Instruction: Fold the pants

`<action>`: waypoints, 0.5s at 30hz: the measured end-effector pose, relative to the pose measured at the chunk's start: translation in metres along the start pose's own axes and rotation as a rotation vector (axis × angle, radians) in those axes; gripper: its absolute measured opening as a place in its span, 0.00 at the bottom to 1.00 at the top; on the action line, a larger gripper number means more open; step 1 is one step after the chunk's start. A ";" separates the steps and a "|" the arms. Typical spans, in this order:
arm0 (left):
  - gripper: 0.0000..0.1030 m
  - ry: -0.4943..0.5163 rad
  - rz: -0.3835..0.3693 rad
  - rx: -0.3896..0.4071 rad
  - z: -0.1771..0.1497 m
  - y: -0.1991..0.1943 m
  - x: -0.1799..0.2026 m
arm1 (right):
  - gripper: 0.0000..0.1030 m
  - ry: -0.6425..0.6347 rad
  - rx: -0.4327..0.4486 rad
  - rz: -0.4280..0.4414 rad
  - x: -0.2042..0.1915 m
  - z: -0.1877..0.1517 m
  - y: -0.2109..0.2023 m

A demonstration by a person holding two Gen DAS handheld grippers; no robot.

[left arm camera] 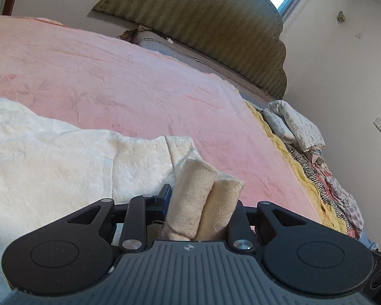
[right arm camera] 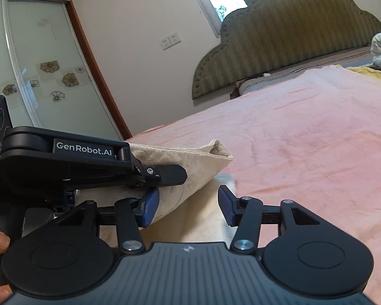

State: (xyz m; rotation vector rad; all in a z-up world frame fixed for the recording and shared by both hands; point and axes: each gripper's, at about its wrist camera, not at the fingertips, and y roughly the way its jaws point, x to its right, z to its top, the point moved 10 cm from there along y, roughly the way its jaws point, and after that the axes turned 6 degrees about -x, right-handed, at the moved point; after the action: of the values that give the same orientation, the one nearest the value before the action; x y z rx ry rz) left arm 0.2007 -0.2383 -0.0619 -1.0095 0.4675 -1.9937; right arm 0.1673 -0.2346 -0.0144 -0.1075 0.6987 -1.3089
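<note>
The pants (left arm camera: pixel 63 157) are cream-coloured and lie on the pink bed cover (left arm camera: pixel 139 81), spread out to the left of the left gripper (left arm camera: pixel 203 203), with one bunched part standing up between its two fingers. That part looks like two thick rolls of ribbed cuff or waistband, and the fingers pinch it from both sides, so the left gripper is closed on the cloth. In the right wrist view the same gripper is seen from the side, and a folded flap of the pants (right arm camera: pixel 190 160) sticks out beyond its finger. The right gripper (right arm camera: pixel 188 203) has its blue pads (right arm camera: pixel 149 207) spread apart; the flap runs close by the left pad and pale cloth lies low between the fingers, but the pads do not press on anything. I judge the fabric to be soft, light and limp, with a crinkled surface that is probably not slippery, so it will sag and wrinkle wherever it is not supported. The ribbed band is thicker and gives a firmer hold than the thin leg cloth. A good place for the right fingers, I think, is the free corner of the flap just ahead of them, so that both grippers can carry one edge flat and even.
</note>
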 end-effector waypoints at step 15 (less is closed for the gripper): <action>0.61 0.110 -0.111 -0.037 -0.007 -0.016 0.012 | 0.65 -0.040 -0.034 -0.291 0.056 -0.007 -0.025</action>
State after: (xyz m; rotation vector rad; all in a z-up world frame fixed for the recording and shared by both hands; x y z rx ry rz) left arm 0.1833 -0.2390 -0.0500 -0.9698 0.5195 -2.1549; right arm 0.1477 -0.2906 -0.0322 -0.2696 0.6890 -1.5688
